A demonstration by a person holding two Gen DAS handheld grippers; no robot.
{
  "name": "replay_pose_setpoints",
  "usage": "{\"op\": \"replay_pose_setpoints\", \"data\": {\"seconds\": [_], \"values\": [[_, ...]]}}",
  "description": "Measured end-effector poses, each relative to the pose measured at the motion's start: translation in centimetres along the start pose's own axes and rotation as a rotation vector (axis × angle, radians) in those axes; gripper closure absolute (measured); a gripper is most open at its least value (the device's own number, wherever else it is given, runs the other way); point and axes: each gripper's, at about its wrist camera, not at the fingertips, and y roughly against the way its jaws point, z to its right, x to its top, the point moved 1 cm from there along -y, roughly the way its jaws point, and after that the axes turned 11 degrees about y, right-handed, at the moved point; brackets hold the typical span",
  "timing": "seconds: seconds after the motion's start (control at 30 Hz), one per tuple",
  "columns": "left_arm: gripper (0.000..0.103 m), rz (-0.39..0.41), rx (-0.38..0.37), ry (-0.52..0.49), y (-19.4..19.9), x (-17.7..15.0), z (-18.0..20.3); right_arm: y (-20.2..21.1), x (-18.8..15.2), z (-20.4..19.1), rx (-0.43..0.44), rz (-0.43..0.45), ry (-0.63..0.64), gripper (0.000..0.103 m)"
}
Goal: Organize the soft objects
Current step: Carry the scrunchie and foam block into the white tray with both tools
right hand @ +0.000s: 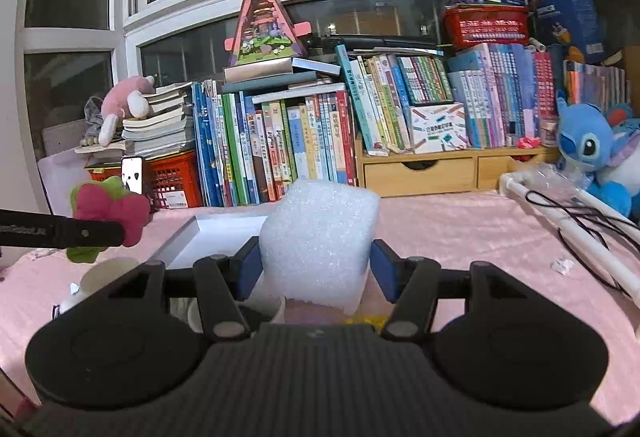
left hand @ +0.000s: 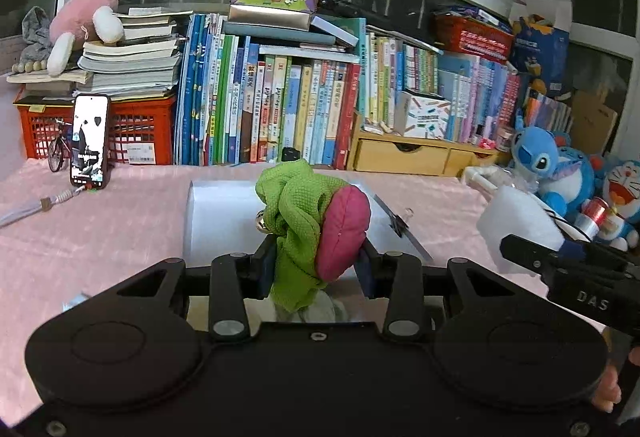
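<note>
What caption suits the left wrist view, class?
Left gripper holds a green-and-pink cloth toy above a white box, bookshelf behind.

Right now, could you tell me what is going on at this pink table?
A person is sorting soft things with a handheld gripper in each hand. The left gripper is shut on a green and pink fabric toy, and the right gripper is shut on a white foam block. Both are held up above the pink tablecloth, in front of a shallow white box.

My left claw (left hand: 314,261) grips a green and pink soft toy (left hand: 312,221) above the white box (left hand: 216,213). My right claw (left hand: 532,249) holds a white foam block (left hand: 516,221) beside it
</note>
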Motion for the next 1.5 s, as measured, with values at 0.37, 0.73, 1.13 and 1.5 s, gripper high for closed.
{"op": "replay_pose_setpoints", "data": {"seconds": [0.37, 0.73, 1.13, 1.5], "values": [[0.065, -0.224, 0.027, -0.006, -8.1, 5.3, -0.4, -6.3, 4.3, 1.7, 0.102, -0.152, -0.039, 0.041], [0.065, -0.444, 0.079, 0.069, -17.3, 7.7, -2.2, -15.7, 5.4, 1.7, 0.241, -0.435, -0.057, 0.041], [0.064, -0.570, 0.120, 0.156, -25.3, 7.2, -3.9, -23.2, 3.5, -0.6, 0.238, -0.610, 0.020, 0.040], [0.062, -0.614, 0.152, 0.175, -27.9, 5.9, -4.5, -25.6, 2.5, -2.0, 0.236, -0.672, 0.069, 0.040]]}}
